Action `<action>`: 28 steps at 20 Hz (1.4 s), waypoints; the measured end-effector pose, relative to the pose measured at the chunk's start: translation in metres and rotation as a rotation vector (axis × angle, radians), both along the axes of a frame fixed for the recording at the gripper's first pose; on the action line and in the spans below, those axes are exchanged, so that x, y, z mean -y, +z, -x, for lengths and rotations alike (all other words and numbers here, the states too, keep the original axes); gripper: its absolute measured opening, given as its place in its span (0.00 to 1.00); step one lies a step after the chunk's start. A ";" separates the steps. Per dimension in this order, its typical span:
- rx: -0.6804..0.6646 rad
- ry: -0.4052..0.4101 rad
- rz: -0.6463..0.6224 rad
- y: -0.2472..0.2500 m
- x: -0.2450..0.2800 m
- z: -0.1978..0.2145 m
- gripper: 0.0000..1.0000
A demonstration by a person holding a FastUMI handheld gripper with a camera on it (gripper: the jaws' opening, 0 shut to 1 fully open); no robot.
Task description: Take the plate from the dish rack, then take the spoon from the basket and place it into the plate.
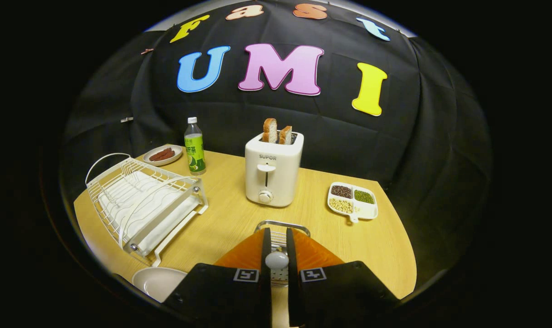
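Pinching the spoon between both fingers of the gripper right over the wire basket, needing a straight lift, then a gentle swing left toward the plate beside the dish rack.

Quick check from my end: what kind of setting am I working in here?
Likely a mock kitchen table inside a recording booth: a toaster holding bread, a dish rack and a plate on a wooden table. The gripper is shut on a spoon.
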State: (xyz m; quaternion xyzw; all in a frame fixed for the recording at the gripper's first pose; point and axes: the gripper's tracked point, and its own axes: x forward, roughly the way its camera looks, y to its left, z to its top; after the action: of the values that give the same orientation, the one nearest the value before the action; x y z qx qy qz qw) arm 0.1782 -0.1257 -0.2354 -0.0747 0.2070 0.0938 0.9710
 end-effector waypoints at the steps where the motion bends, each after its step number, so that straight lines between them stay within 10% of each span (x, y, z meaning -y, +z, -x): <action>1: -0.006 0.002 -0.003 0.000 0.001 0.000 0.18; 16: 0.107 0.157 -0.157 0.136 -0.021 0.042 0.15; 28: -0.054 0.385 -0.157 0.073 -0.092 0.132 0.15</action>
State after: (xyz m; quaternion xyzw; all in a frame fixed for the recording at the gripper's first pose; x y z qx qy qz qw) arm 0.0462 -0.0336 -0.1621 -0.0344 0.2068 0.2952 0.9321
